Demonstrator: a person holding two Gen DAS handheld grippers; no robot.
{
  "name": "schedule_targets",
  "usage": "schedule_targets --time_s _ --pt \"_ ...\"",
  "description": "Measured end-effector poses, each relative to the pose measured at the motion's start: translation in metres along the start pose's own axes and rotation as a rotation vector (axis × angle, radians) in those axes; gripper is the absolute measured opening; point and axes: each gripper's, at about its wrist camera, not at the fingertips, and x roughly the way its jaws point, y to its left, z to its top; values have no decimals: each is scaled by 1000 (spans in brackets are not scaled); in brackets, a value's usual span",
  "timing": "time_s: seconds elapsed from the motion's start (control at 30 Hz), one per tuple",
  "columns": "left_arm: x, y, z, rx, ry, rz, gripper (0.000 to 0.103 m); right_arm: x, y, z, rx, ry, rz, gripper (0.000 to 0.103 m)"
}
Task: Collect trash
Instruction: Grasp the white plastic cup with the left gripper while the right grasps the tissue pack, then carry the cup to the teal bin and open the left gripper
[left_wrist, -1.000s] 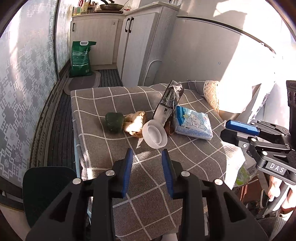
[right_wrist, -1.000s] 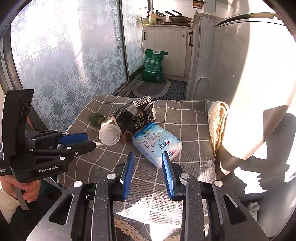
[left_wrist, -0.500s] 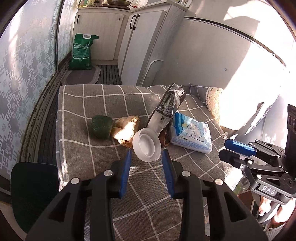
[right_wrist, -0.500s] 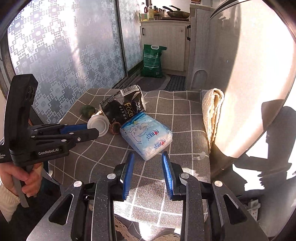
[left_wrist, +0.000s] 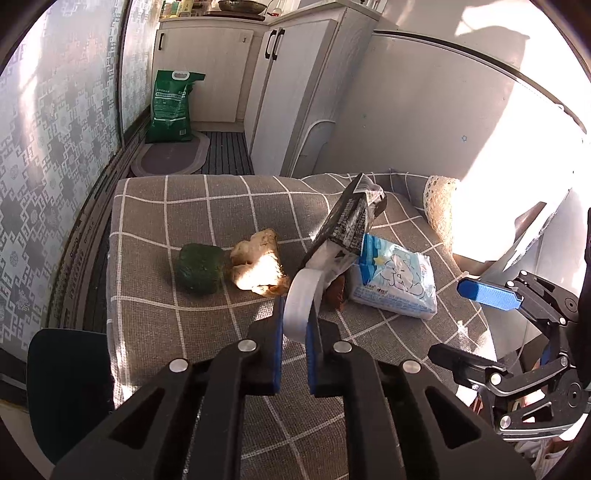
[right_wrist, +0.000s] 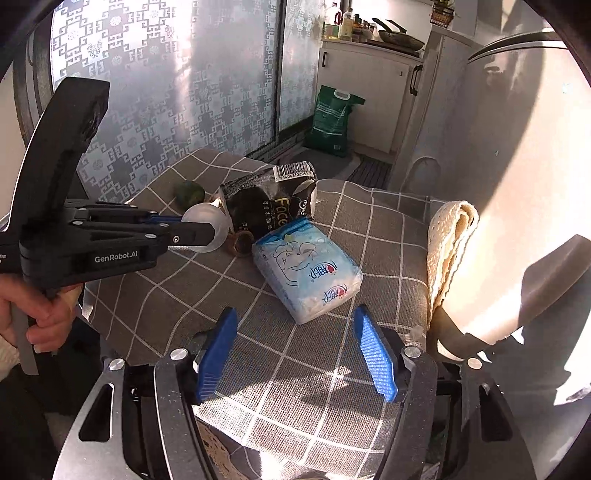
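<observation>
The white plastic cup (left_wrist: 301, 300), clamped by its rim between the pads of the left hand-held gripper (left_wrist: 295, 332) just above the checked worktop (left_wrist: 155, 229) beside the black wrapper (left_wrist: 347, 221), looks ready for removal, while the right hand-held gripper (right_wrist: 299, 354) stands open wide near the tissue pack (right_wrist: 306, 273), apparently its next pick.

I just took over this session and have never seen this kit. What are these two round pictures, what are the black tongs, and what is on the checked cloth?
No robot: a person holds one set of tongs in each hand, each with a wide-angle camera looking along its fingers. One picture is from the left tongs, which are shut on a white plastic cup. The other is from the right tongs, open and empty. On the checked cloth lie a green lump, crumpled paper, a black wrapper and a blue tissue pack.
</observation>
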Motion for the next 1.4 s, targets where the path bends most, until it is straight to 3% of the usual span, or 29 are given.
schedule_targets --time_s 0.23,0.87,1.17,1.4 --pt "-12 2 -3 6 -9 6 11 20 -10 4 -28 23 -4 68" --pt "-46 3 -11 78 -28 -23 11 53 -21 27 -36 44 102 70" --pt "-63 10 -10 88 -53 -24 11 42 -13 21 -1 53 80 40" --pt "-89 20 -10 84 -95 -27 11 15 -6 25 47 27 48 39"
